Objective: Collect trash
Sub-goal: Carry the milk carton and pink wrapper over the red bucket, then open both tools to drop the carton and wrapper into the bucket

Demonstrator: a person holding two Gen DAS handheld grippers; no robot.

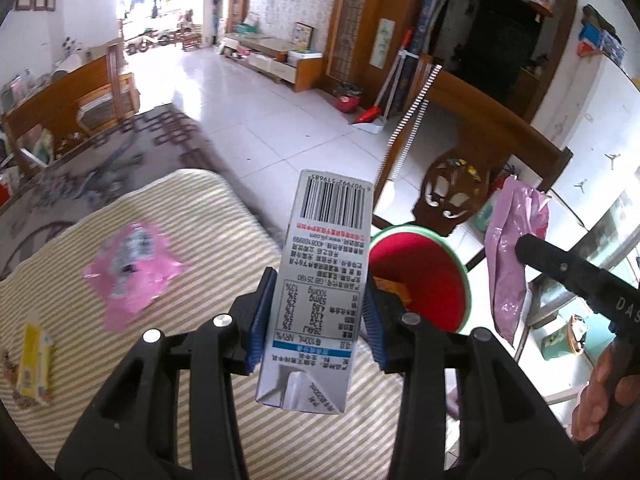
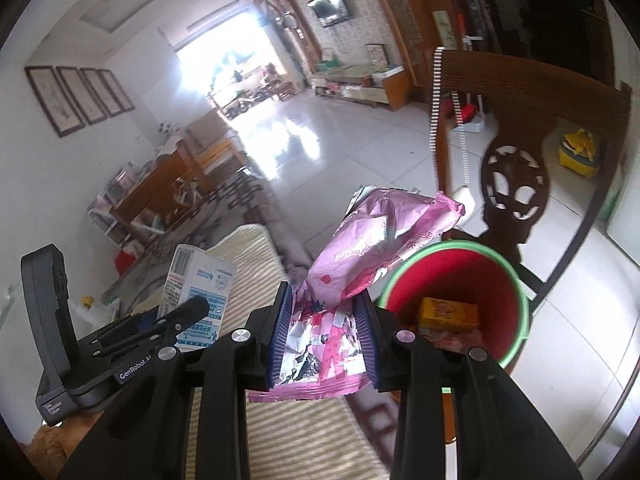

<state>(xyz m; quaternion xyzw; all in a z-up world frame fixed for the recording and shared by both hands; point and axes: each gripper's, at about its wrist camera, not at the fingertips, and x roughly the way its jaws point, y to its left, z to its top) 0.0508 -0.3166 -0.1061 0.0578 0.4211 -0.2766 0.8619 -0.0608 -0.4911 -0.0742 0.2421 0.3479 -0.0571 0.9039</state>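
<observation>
Reading "GenRobot.AI": left gripper (image 2: 120, 332) body.

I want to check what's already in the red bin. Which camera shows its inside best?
The right wrist view: it looks down into the red bin, showing a yellow box at the bottom. In the left wrist view the milk carton and the fingers hide much of the bin.
</observation>
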